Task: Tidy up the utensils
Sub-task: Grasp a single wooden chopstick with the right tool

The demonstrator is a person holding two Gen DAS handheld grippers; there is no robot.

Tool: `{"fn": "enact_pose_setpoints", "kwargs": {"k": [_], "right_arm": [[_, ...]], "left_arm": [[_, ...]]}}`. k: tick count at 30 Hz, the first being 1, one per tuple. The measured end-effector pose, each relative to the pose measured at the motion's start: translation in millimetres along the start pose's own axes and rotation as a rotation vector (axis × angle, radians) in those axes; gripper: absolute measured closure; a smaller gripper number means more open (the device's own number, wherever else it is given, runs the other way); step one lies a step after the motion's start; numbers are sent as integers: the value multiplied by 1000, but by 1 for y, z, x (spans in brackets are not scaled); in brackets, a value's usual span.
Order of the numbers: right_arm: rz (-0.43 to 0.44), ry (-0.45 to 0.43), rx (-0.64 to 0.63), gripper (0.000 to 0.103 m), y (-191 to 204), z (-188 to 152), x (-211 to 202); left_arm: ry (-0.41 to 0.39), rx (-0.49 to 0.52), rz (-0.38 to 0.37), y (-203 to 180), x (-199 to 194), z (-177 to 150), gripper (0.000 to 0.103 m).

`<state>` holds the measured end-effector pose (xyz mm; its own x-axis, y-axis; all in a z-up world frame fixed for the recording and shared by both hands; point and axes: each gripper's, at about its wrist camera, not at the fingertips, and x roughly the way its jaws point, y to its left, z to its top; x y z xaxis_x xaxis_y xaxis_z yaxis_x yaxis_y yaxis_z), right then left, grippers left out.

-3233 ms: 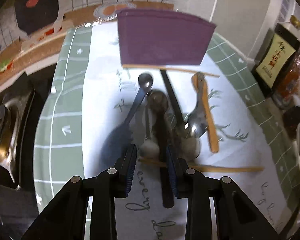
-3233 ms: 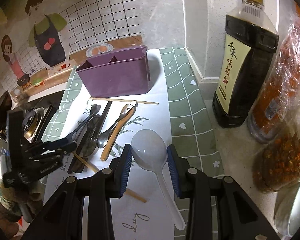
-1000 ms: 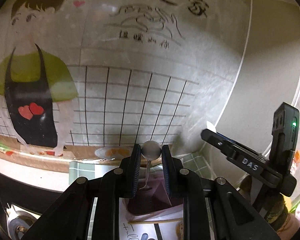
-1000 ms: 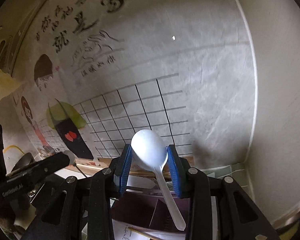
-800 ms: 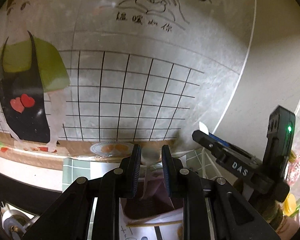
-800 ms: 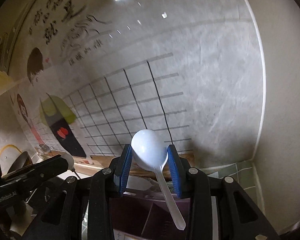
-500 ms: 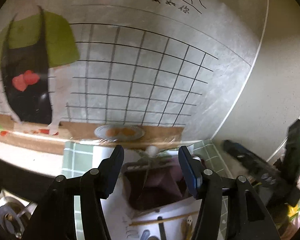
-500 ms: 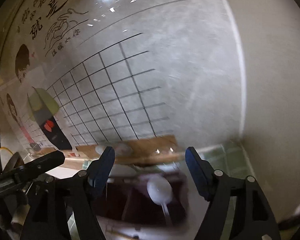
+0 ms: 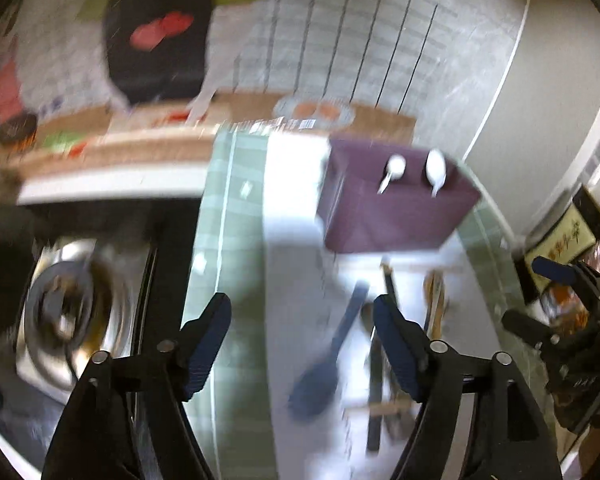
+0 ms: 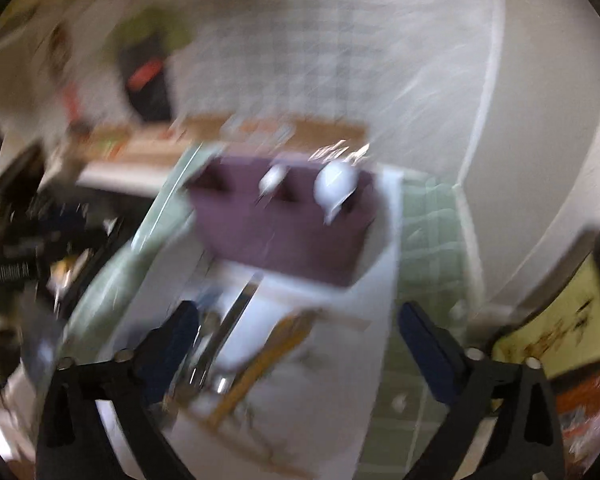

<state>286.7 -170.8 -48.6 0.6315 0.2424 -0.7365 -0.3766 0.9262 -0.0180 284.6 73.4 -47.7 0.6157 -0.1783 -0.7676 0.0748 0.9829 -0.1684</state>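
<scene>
Now both grippers, left (image 9: 302, 346) and right (image 10: 298, 350), opening, empty. Dark-blue plastic spoon (image 9: 332, 356) judged light, stiff, slippery; handle grasp advised.

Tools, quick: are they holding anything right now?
Left tool: empty, jaws opening, nothing between them.
Right tool: empty, jaws opening wide, nothing between them.

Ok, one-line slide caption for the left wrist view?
Left tongs opening, empty, above loose utensils; two white spoons stand in the purple caddy.
</scene>
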Motion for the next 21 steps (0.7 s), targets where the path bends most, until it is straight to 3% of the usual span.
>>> {"fn": "enact_pose_setpoints", "kwargs": {"k": [3,5,7,8,13,19,20,21], "right_arm": [[60,49,-83,2,24,-20,7],[95,95,-141,13,38,-32,15],[145,168,-197,61,50,-42,28],[174,204,-214,68,56,-45,34],[213,254,-297,70,78,-60,48],[215,284,-215,71,72,-60,62],[217,299,-203,73,71,-62,60],[210,308,-195,87,71,-64,59]], "left_arm": [[25,-10,17,10,-7,-27,22],[34,-23,14,17,-11,-41,20],[32,-52,12,25,-18,-51,15],[28,-64,10,28,-21,-54,13],[5,-95,14,37,-32,-57,10],[2,-119,14,46,-35,-57,9],[2,-116,13,46,-35,-58,9],[2,-112,11,46,-34,-58,9]]}}
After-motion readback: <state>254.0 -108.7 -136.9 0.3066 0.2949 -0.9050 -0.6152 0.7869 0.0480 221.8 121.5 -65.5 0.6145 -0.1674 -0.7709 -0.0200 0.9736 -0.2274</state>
